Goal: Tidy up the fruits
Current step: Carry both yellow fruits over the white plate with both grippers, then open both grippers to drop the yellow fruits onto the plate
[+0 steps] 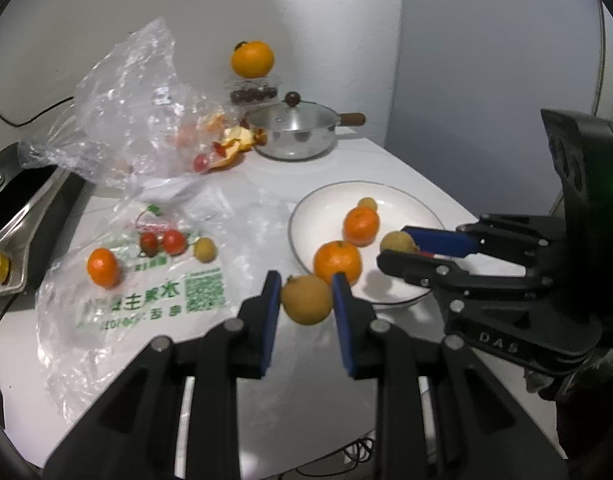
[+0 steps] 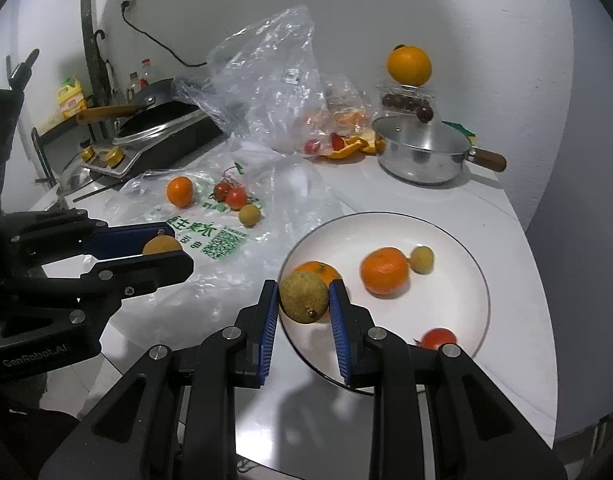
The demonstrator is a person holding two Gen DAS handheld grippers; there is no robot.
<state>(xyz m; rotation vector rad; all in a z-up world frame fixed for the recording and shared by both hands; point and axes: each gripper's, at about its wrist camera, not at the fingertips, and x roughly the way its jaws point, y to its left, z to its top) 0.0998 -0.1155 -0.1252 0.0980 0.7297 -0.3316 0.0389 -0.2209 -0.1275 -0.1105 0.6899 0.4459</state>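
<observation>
Both grippers, left gripper (image 1: 305, 285) and right gripper (image 2: 302, 293), clamp brown fruits; plate (image 2: 458, 240) holds oranges, bags (image 2: 266, 80) and pot (image 2: 422, 152) behind.

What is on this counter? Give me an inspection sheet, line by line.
Surface: white counter, partly under bags.
Job's things: white plate holds two tangerines, small brown fruit, tomato; printed bag carries a bag tangerine, bag tomatoes, round brown fruit.
Clutter: crumpled bag, peels, lidded pot, large orange on a clear box.
Grippers: left gripper shut on left-held fruit; right gripper shut on right-held fruit, over the plate.
Cables: black cable on the wall.
Surroundings: stove, pan, bottles.
</observation>
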